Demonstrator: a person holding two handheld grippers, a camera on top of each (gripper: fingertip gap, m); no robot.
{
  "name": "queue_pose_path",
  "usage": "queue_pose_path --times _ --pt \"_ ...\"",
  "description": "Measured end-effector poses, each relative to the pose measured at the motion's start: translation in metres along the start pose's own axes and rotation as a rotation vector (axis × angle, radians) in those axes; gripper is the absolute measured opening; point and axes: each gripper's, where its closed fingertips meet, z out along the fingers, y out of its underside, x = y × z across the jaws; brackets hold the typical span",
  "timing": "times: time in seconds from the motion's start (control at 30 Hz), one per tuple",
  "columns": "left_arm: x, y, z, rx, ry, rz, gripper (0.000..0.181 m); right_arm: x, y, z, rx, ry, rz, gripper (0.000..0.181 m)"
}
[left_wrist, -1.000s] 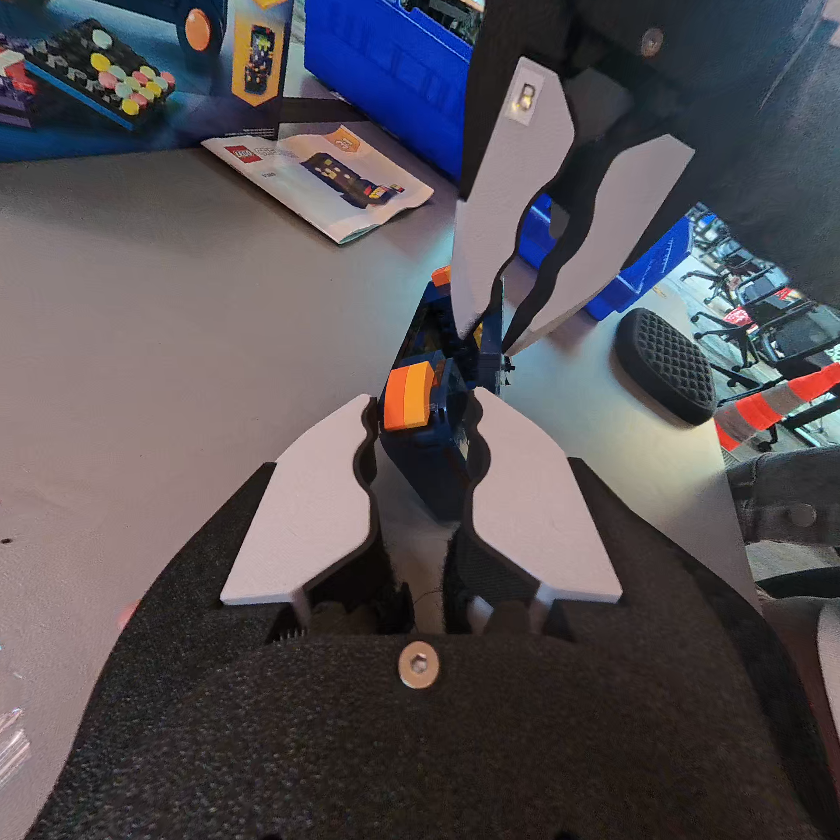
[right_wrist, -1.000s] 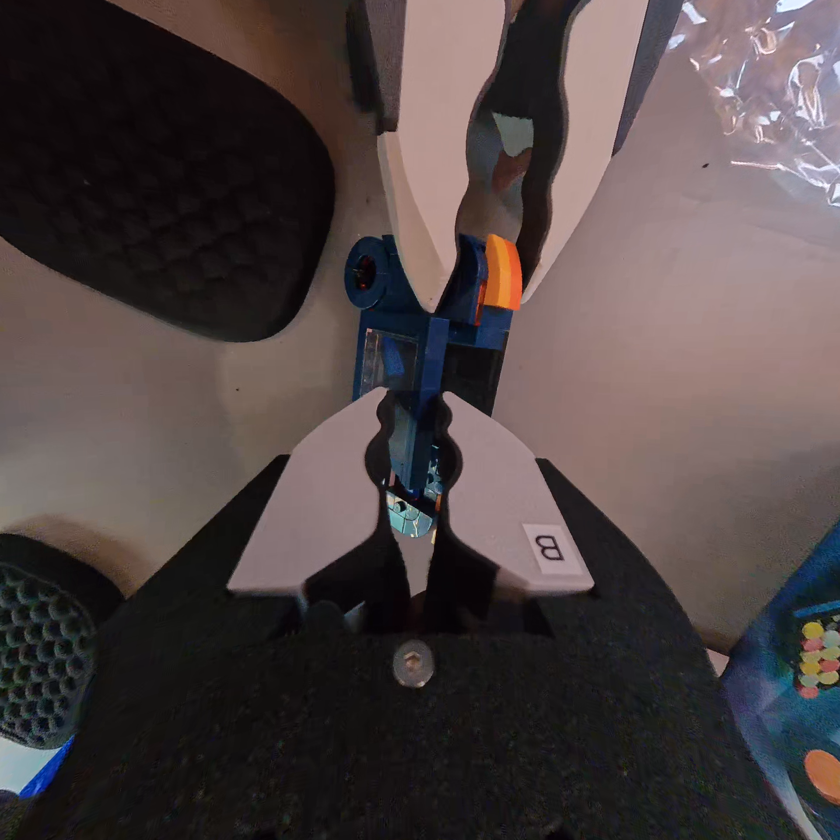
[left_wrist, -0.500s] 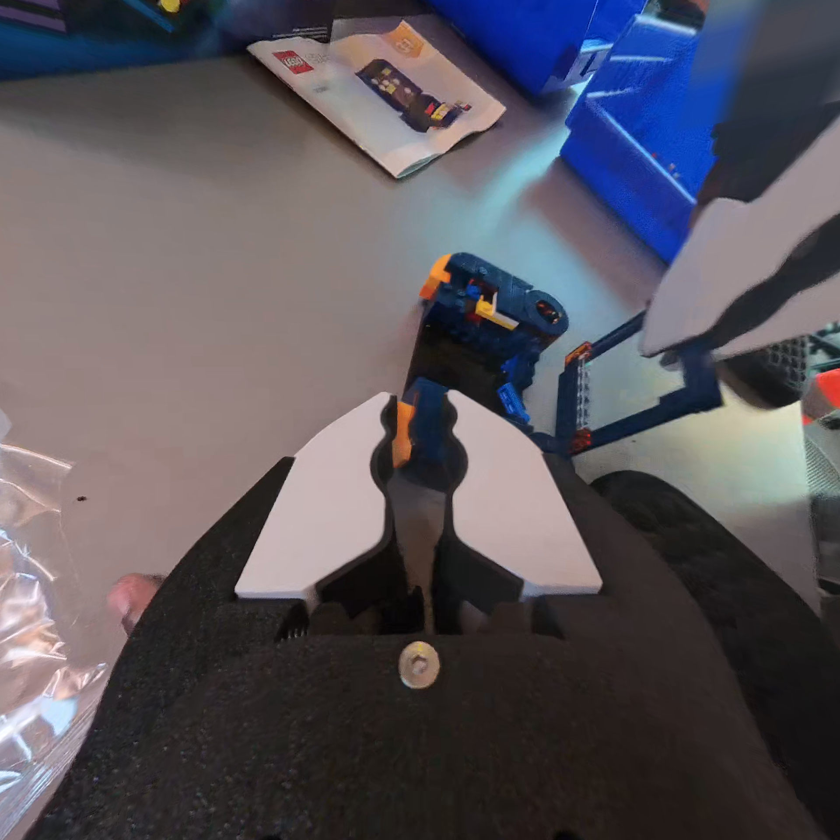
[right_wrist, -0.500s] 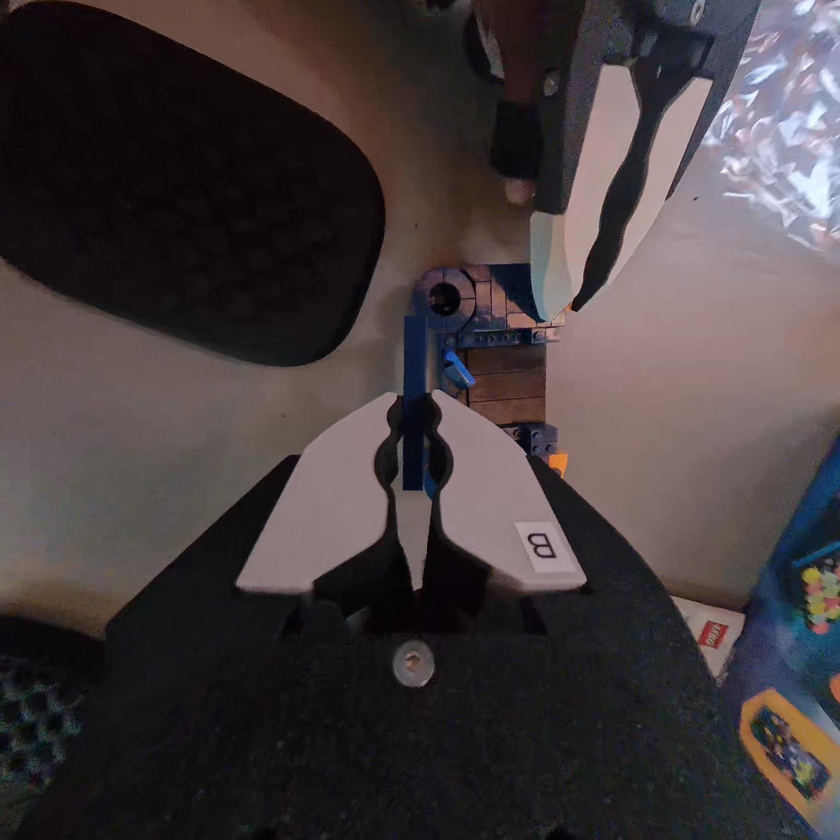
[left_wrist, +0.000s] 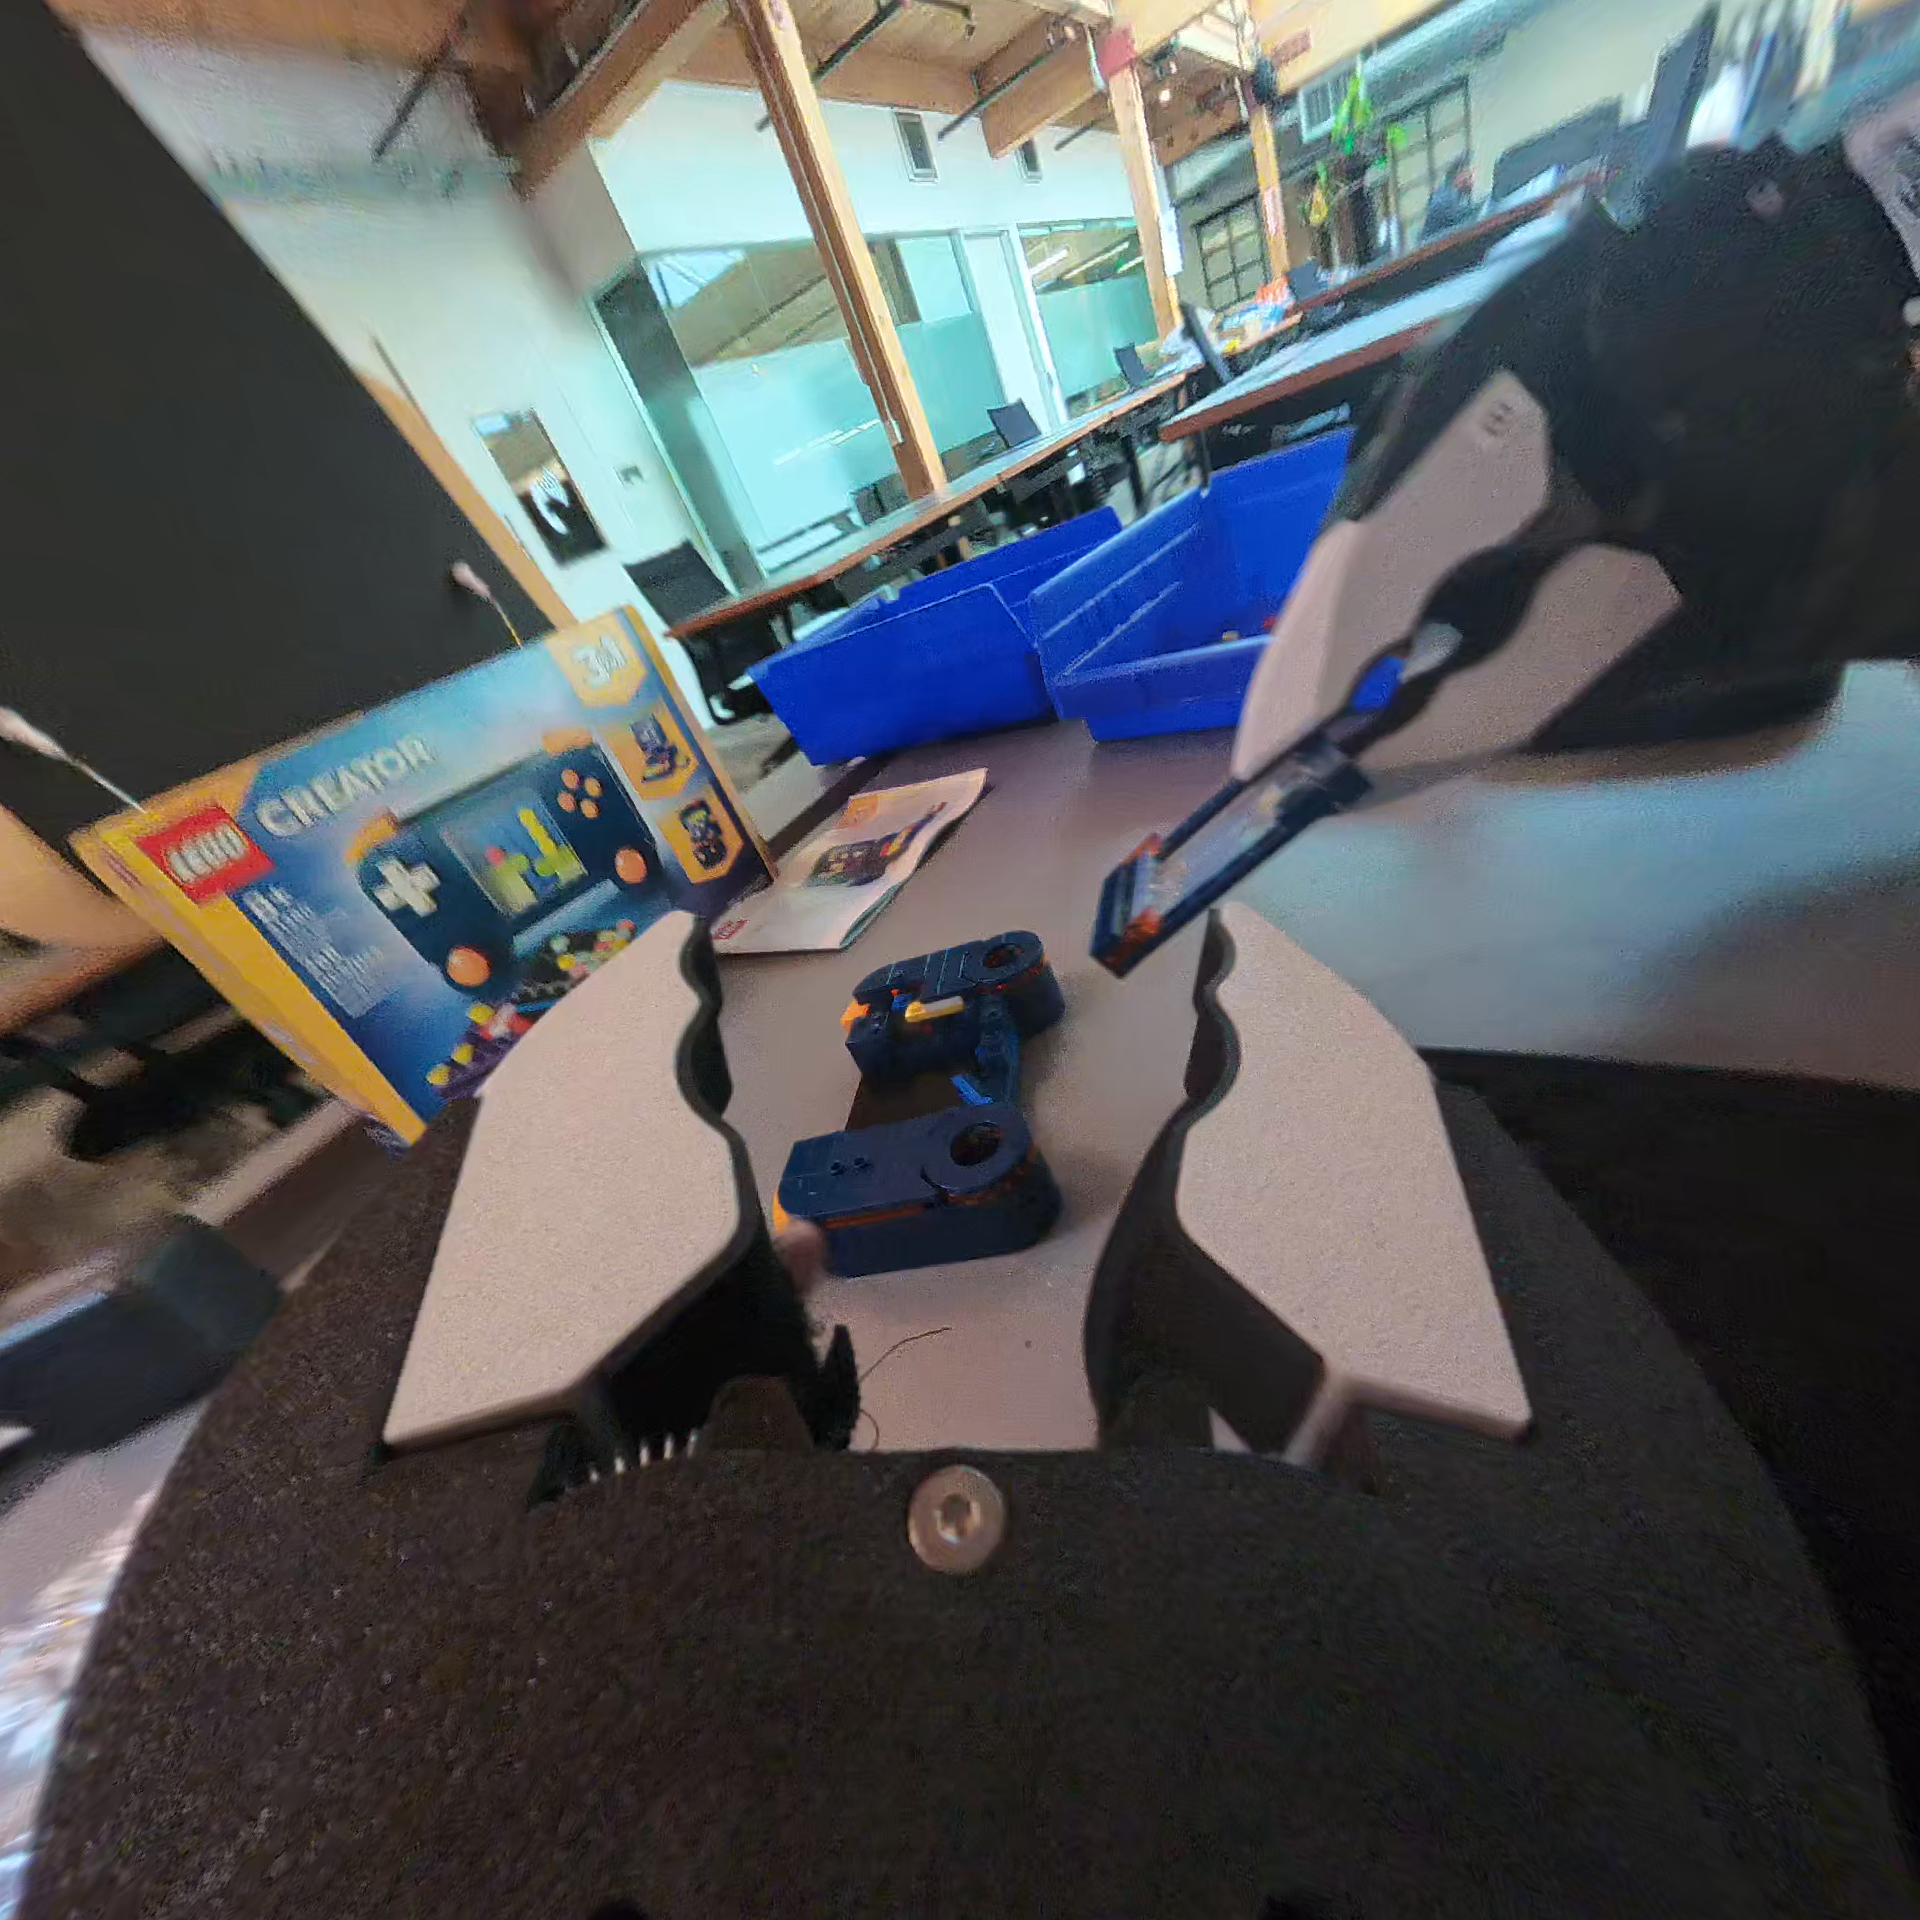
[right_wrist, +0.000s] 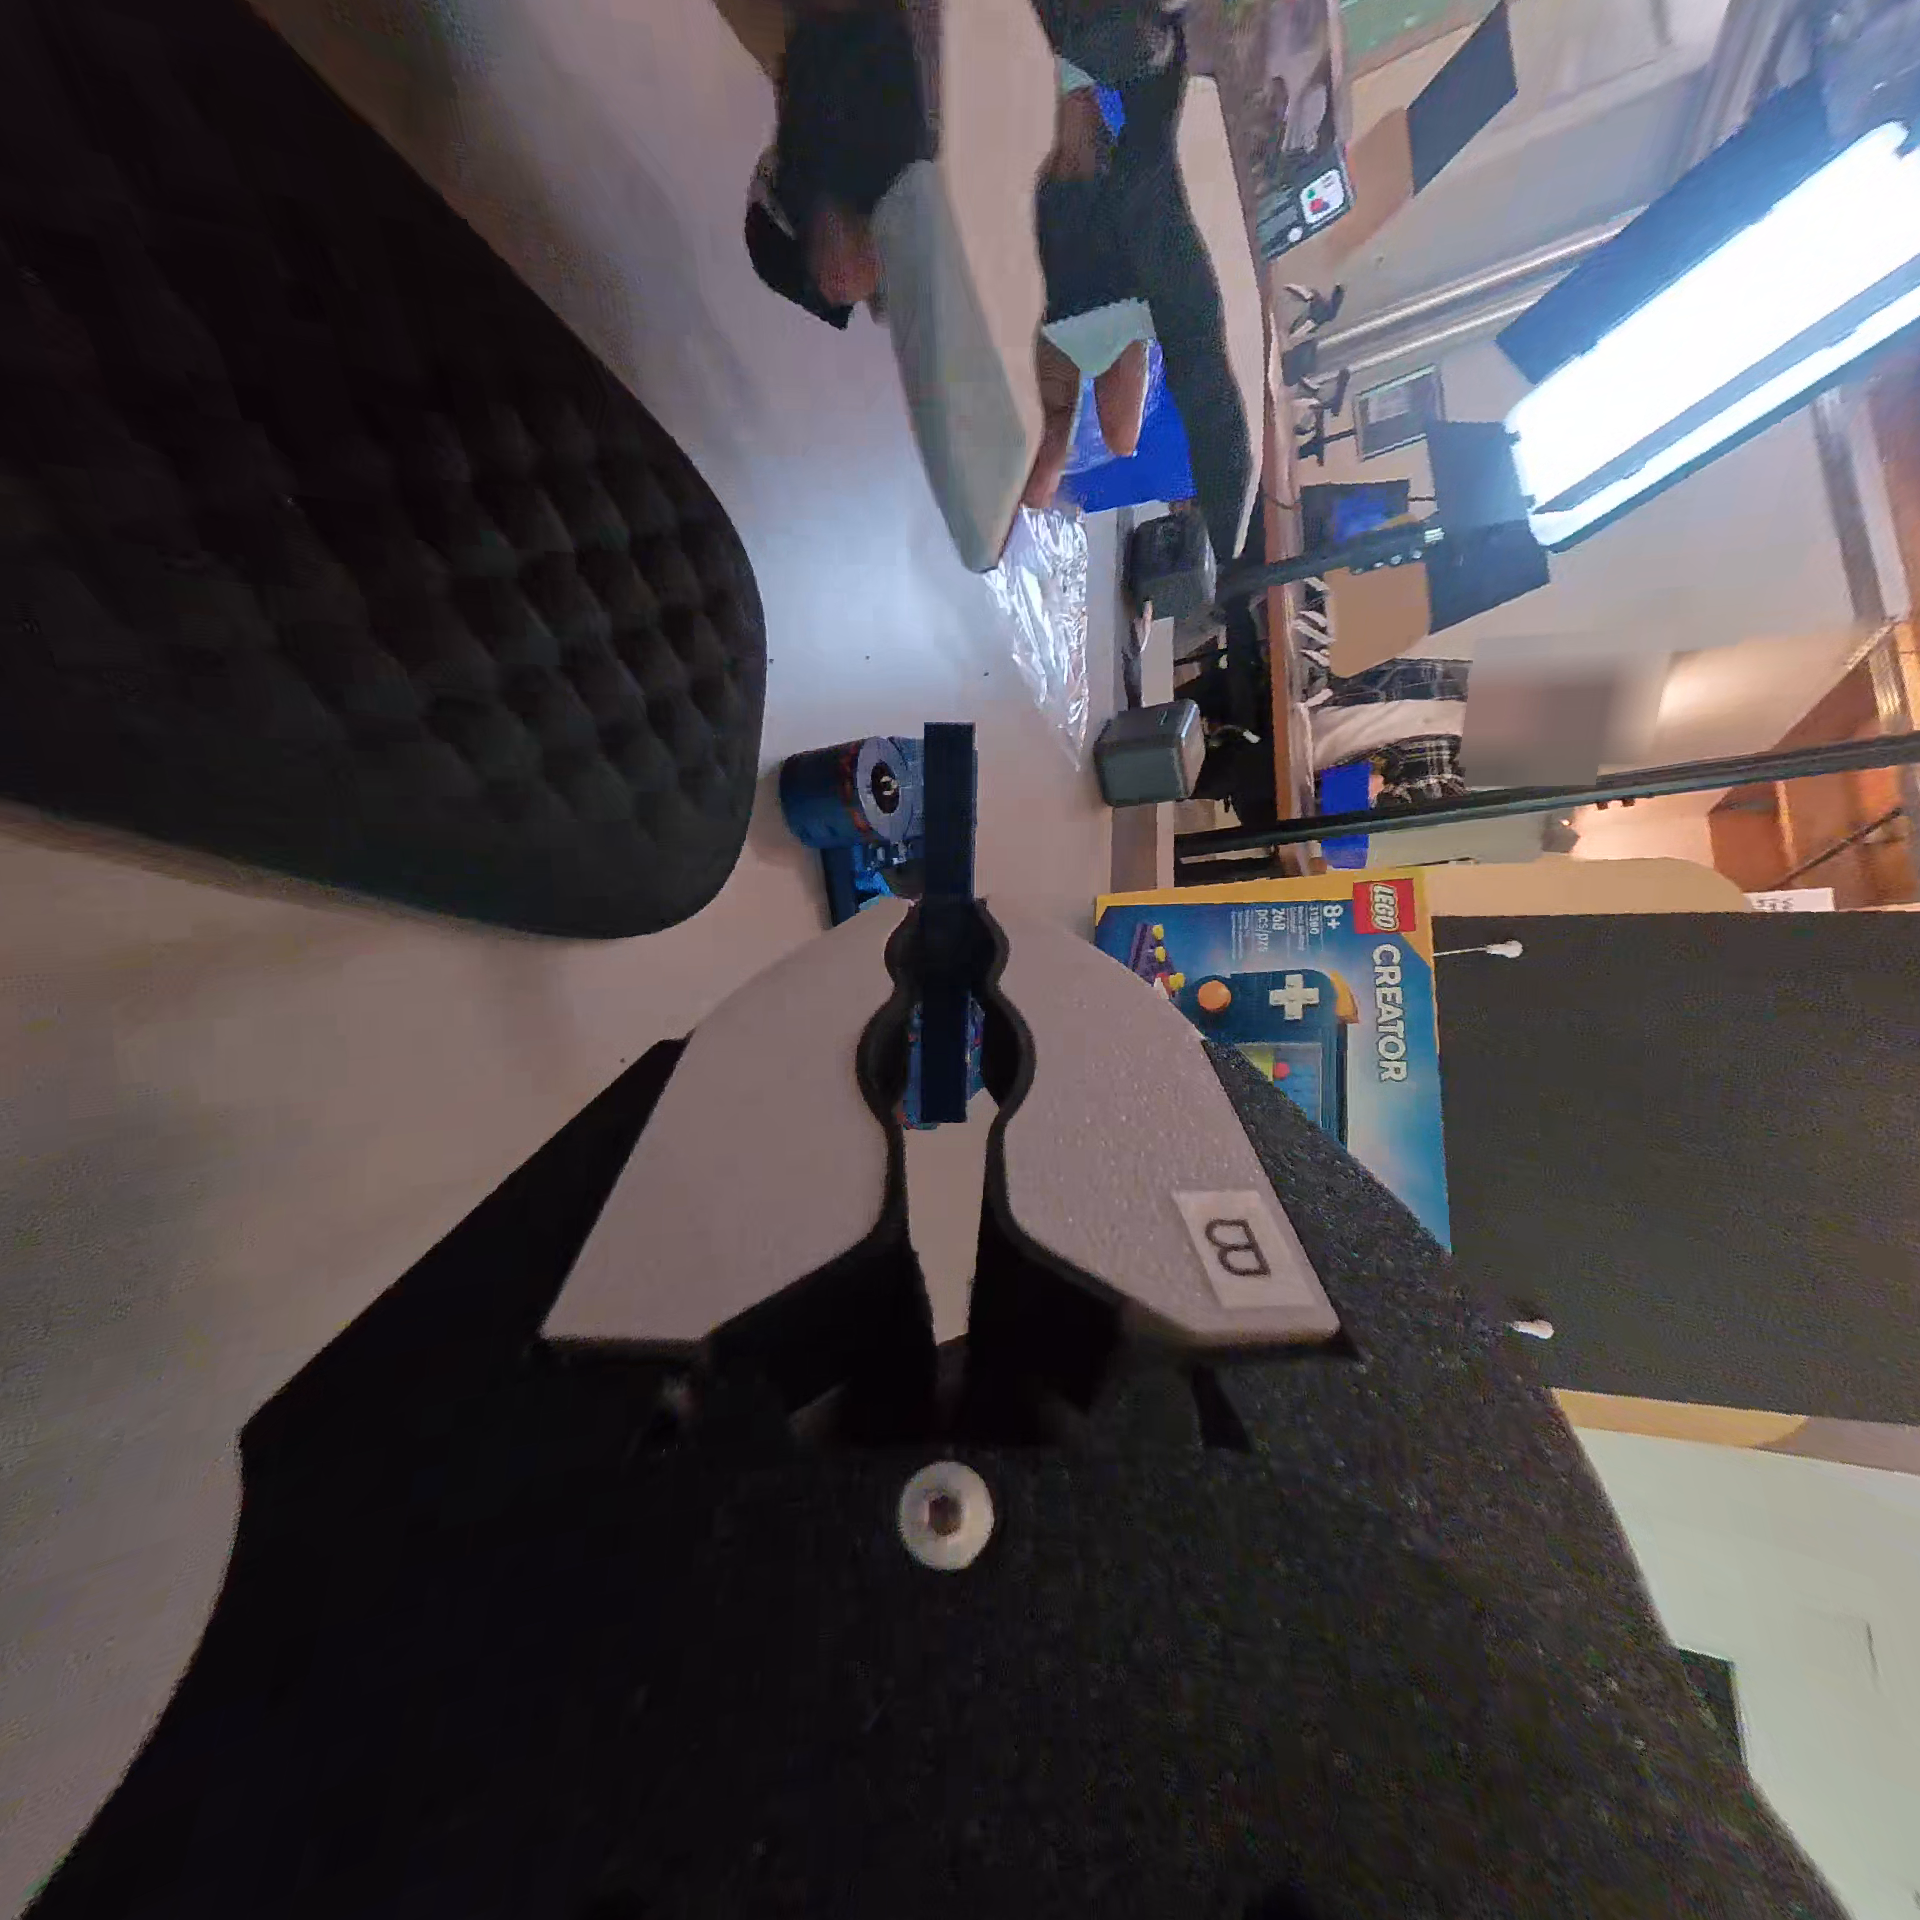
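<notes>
- The left gripper (left_wrist: 951, 935) stands wide open and holds nothing. It hovers low over the grey table (left_wrist: 987, 1340).
- A dark blue brick model (left_wrist: 925, 1101) lies on the table, seen between the open fingers and touching neither.
- At 2 o'clock in the left wrist view, the right gripper (left_wrist: 1299, 774) is clamped on a flat blue framed panel (left_wrist: 1195, 862), held in the air above the model.
- The toy box (left_wrist: 416, 883) stands at 10 o'clock, with a booklet (left_wrist: 852, 862) at 12 and blue bins (left_wrist: 935, 655) beyond.
- In the right wrist view, a black textured pad (right_wrist: 364, 571) lies at 10 o'clock and clear plastic wrap (right_wrist: 1044, 613) at 12.
</notes>
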Motion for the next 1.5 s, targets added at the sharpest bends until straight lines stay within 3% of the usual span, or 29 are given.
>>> queue_pose_path --times 0.07,0.2,0.27,0.43,0.47,0.5,0.6,0.8,0.97,1.0,1.13,1.3,1.5 --pt "0.024 0.000 -0.007 -0.031 -0.015 0.101 0.084 -0.005 -0.007 -0.001 0.016 0.002 -0.011 0.008" --pt "0.052 0.010 -0.013 -0.152 -0.048 0.375 0.056 -0.015 -0.017 0.004 0.028 0.003 -0.030 0.008" --pt "0.068 0.018 -0.008 -0.211 0.005 0.504 0.050 -0.024 -0.023 0.009 0.051 -0.031 -0.023 0.008" --pt "0.077 0.023 0.004 -0.240 0.034 0.550 0.034 -0.031 -0.034 0.014 0.096 -0.041 -0.005 0.008" --pt "0.076 0.022 0.005 -0.242 0.026 0.557 0.015 -0.031 -0.036 0.014 0.110 -0.039 0.010 0.008" --pt "0.077 0.023 0.005 -0.248 0.035 0.554 0.010 -0.031 -0.038 0.014 0.121 -0.036 0.027 0.008" --pt "0.082 0.030 0.004 -0.283 0.094 0.487 0.008 -0.036 -0.036 0.015 0.147 -0.073 0.109 0.009" --pt "0.081 0.033 0.000 -0.327 0.114 0.378 0.007 -0.022 -0.049 -0.003 0.371 -0.092 0.432 0.017" --pt "0.086 0.032 0.000 -0.349 0.162 0.375 0.007 -0.035 -0.057 0.007 0.324 -0.108 0.286 0.022" --pt "0.087 0.032 0.001 -0.358 0.178 0.390 0.007 -0.035 -0.058 0.009 0.314 -0.099 0.262 0.011" --pt "0.090 0.030 0.000 -0.403 0.228 0.364 0.007 -0.033 -0.059 0.007 0.298 -0.129 0.252 0.008" --pt "0.100 0.004 -0.002 -0.298 0.352 0.024 0.008 -0.015 -0.071 -0.011 0.551 -0.177 0.705 0.008" --pt "0.100 0.001 -0.004 -0.369 0.369 -0.159 0.007 -0.001 -0.070 -0.014 0.645 -0.175 0.988 0.009"
